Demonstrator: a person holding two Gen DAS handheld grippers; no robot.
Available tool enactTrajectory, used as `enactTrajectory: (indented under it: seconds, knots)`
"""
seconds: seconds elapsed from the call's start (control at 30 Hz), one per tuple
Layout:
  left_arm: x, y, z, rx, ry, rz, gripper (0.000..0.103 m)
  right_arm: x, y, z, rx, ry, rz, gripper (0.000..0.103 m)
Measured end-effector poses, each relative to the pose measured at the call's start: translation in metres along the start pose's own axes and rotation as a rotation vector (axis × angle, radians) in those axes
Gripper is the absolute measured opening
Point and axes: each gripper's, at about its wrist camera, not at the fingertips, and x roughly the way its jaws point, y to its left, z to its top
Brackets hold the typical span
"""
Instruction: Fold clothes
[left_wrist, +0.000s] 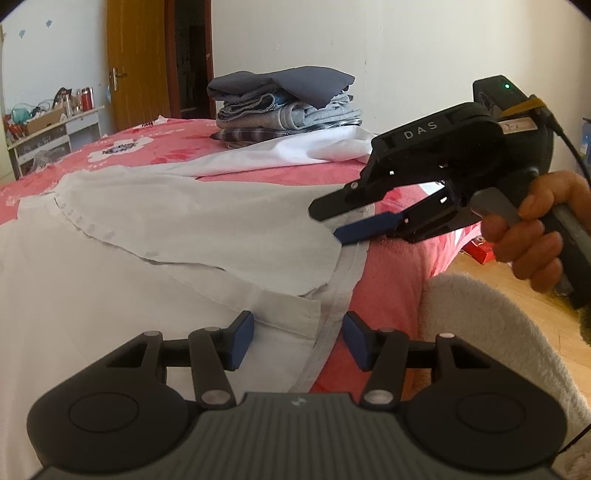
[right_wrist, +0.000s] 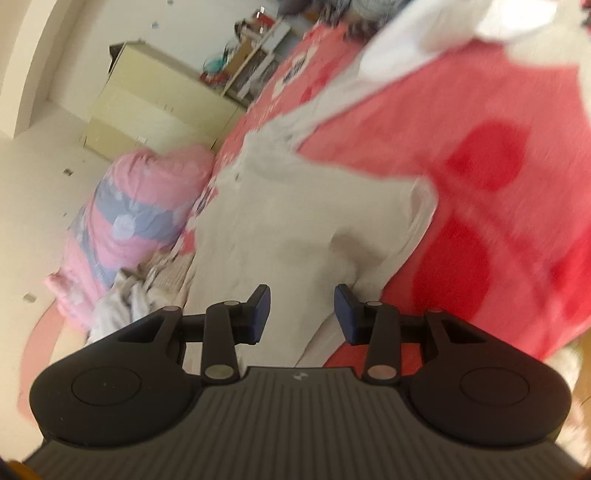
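Observation:
A white shirt (left_wrist: 166, 229) lies spread on the pink bed, one layer folded over along its button line. My left gripper (left_wrist: 299, 339) hovers low over the shirt's near right edge, jaws open, with the hem under the gap and not pinched. My right gripper (left_wrist: 330, 223) comes in from the right, held by a hand (left_wrist: 535, 236), and its fingers straddle the folded layer's right corner. In the blurred right wrist view the right gripper (right_wrist: 303, 312) is open, and the white shirt (right_wrist: 295, 236) lies between and beyond its pads, which do not press on it.
A stack of folded clothes (left_wrist: 284, 107) stands at the far side of the bed (left_wrist: 258, 173), with another white garment (left_wrist: 295, 151) in front of it. A fluffy white sleeve (left_wrist: 498, 332) is at the right. A pink bedding bundle (right_wrist: 140, 206) lies beyond the shirt.

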Motion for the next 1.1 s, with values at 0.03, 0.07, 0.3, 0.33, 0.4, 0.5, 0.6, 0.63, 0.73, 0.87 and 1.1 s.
enactTrajectory:
  seconds: [0.03,0.07,0.3,0.33,0.4,0.5,0.6,0.63,0.73,0.87,1.1]
  knots:
    - [0.000,-0.001,0.000,0.003,-0.001,0.002,0.055,0.001,0.002,-0.002,-0.002,0.018,0.009,0.038]
    - [0.000,-0.001,0.000,0.006,-0.003,0.003,0.055,0.001,0.003,-0.003,0.002,0.035,0.020,0.038]
    - [0.002,-0.006,-0.001,0.033,-0.016,0.009,0.055,0.012,0.011,-0.018,0.052,0.152,0.093,0.038]
    - [0.002,-0.007,-0.001,0.037,-0.018,0.009,0.055,0.013,0.012,-0.019,0.053,0.155,0.095,0.038]
    - [0.002,-0.008,-0.002,0.045,-0.022,0.007,0.055,0.015,0.014,-0.020,0.054,0.154,0.095,0.035]
    - [0.001,-0.010,-0.003,0.054,-0.024,-0.004,0.055,0.017,0.015,-0.021,0.071,0.136,0.104,0.006]
    - [0.001,-0.010,-0.004,0.055,-0.026,-0.010,0.055,0.015,0.015,-0.019,0.107,0.100,0.153,0.001]
    - [0.001,-0.009,-0.005,0.050,-0.028,-0.013,0.055,0.012,0.017,-0.018,0.114,0.084,0.178,0.001]
    - [0.002,-0.006,-0.006,0.034,-0.033,-0.022,0.056,0.004,0.019,-0.013,0.174,0.066,0.270,0.000]
    - [0.003,-0.005,-0.007,0.026,-0.041,-0.028,0.057,0.003,0.016,-0.011,0.276,0.096,0.369,0.000]
    - [-0.004,0.001,-0.008,0.015,-0.040,-0.040,0.057,0.015,0.005,-0.020,0.271,0.195,0.294,0.000]
